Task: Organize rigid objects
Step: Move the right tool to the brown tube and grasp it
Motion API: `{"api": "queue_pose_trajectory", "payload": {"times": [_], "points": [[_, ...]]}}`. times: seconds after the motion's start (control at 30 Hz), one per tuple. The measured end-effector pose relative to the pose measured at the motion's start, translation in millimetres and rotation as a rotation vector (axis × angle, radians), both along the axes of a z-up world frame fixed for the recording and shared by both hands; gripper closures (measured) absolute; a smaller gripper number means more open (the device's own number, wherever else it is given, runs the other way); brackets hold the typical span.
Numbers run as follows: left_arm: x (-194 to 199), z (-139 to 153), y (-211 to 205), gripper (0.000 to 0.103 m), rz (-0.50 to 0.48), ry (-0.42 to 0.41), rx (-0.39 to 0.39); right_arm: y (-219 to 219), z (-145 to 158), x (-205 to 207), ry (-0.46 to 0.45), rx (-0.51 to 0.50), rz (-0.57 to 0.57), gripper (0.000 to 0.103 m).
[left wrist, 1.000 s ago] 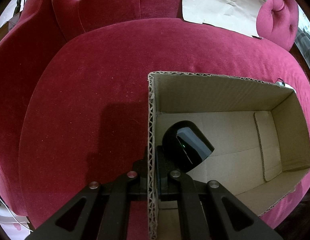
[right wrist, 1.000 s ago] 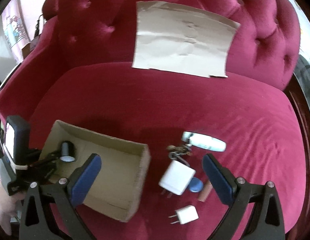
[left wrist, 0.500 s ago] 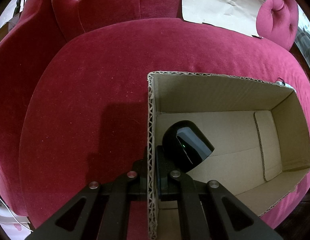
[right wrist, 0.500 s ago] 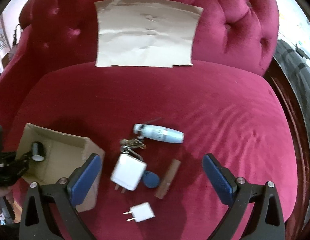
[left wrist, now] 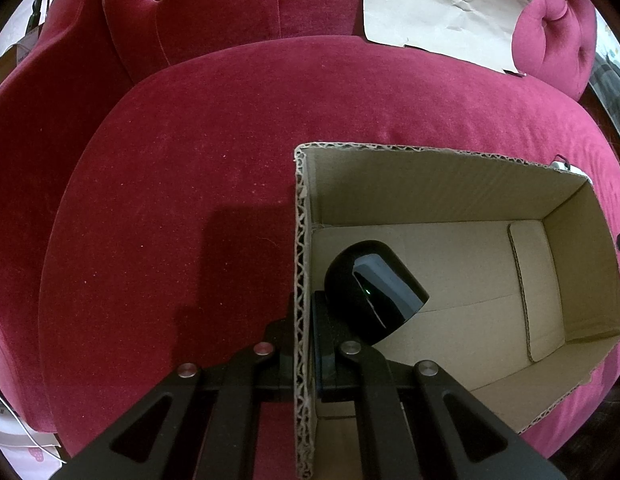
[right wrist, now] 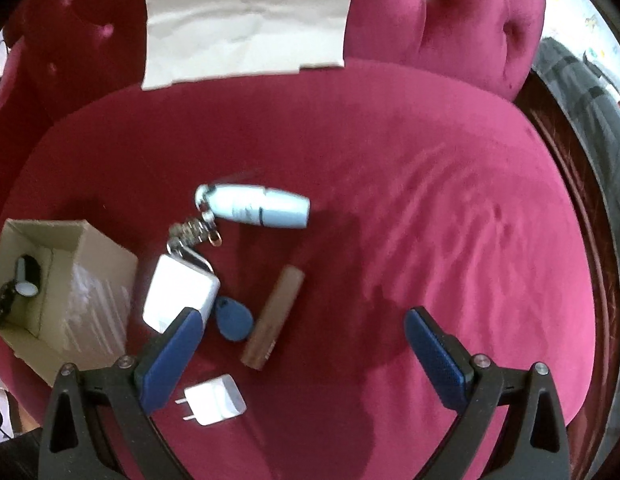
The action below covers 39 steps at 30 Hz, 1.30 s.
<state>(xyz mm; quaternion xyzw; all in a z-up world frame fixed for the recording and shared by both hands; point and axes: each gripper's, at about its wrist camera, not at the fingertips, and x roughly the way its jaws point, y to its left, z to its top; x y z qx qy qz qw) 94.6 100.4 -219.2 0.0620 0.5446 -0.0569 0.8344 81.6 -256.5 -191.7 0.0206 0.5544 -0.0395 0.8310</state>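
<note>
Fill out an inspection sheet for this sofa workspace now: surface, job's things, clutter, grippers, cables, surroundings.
Surface: red velvet sofa seat.
Job's things: cardboard box holding a black device; on the seat a large white charger, small white plug, blue tag, brown stick, pale blue tube, keys.
Clutter: cardboard sheet against the backrest.
Grippers: left gripper shut on the box wall; right gripper open, empty, above the items.
Cables: nothing seen on the seat.
Surroundings: blurred room edges.

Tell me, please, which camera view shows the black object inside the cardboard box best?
The left wrist view: the black object is close, large and sharp inside the cardboard box. In the right wrist view it appears small at the left edge.
</note>
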Motion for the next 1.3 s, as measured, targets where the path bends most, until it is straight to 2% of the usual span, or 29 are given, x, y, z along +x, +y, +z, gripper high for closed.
{"api": "queue_pose_trajectory", "payload": {"times": [0.4,0.6,0.67,0.73,0.8,0.87,0.9,1.13,1.3], "points": [[0.1,-0.1,0.2,0.100,0.000,0.000,0.000,0.5,-20.2,-1.4,0.036,-0.007,-0.009,0.003],[0.2,0.0,-0.3,0.100,0.000,0.000,0.000,-2.1,-24.0,5.7,0.046,0.007,-0.006,0.024],[0.2,-0.1,0.0,0.100,0.000,0.000,0.000,0.6,-27.2,7.0,0.052,0.009,-0.005,0.035],[0.2,-0.1,0.2,0.100,0.000,0.000,0.000,2.6,-31.8,8.2,0.062,0.025,-0.003,0.040],[0.2,-0.2,0.5,0.100,0.000,0.001,0.001,6.1,-33.6,8.6,0.069,0.054,-0.009,0.052],[0.1,-0.1,-0.1,0.100,0.000,0.001,0.001,6.7,-37.3,8.7,0.080,0.069,-0.015,0.083],[0.1,0.0,-0.4,0.100,0.000,0.000,0.001,7.2,-38.5,9.8,0.083,0.066,-0.015,0.085],[0.1,-0.1,0.2,0.100,0.000,0.000,0.001,8.8,-36.5,10.2,0.070,0.067,-0.020,0.086],[0.2,-0.1,0.1,0.100,0.000,0.000,0.001,7.9,-25.7,5.0,0.053,0.026,-0.005,0.086]]}}
